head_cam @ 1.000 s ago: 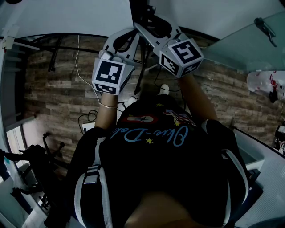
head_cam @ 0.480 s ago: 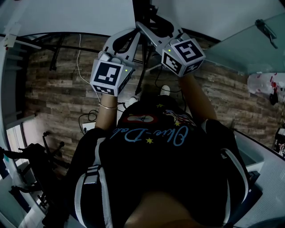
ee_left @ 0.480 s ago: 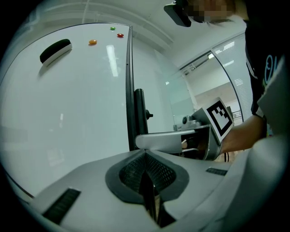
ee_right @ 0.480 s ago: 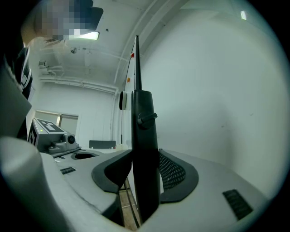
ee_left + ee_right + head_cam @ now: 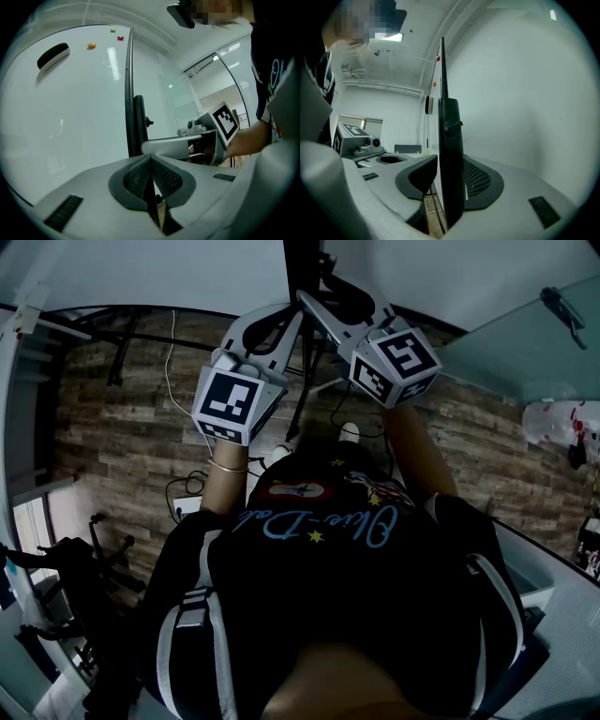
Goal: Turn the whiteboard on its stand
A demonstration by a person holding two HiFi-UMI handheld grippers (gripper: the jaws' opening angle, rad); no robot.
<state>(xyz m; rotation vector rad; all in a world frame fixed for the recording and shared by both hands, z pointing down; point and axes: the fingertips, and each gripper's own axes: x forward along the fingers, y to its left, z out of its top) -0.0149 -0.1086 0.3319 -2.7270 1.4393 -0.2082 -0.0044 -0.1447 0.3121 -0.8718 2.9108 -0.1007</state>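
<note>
The whiteboard [image 5: 65, 117] fills the left of the left gripper view, with its black edge [image 5: 127, 93] upright. Beside that edge rises the stand's black post [image 5: 138, 122], which carries a small knob [image 5: 452, 125]. My right gripper [image 5: 449, 164] has this post between its pads; the jaws have just been closing, and both pads lie against it. In the head view the right gripper [image 5: 305, 298] reaches the post [image 5: 300, 259] from the right. My left gripper [image 5: 151, 161] is shut on nothing, its pads meeting just short of the post; the head view shows this left gripper [image 5: 292, 320] alongside.
A black eraser [image 5: 53, 55] and small magnets [image 5: 91, 45] stick to the board. A glass partition [image 5: 525, 334] stands at the right. Cables [image 5: 173, 371] and black stand legs [image 5: 112, 343] lie on the wood-pattern floor [image 5: 122, 446]. Dark equipment [image 5: 66, 568] sits lower left.
Both grippers keep their places at the post. Only the head view has drifted slightly.
</note>
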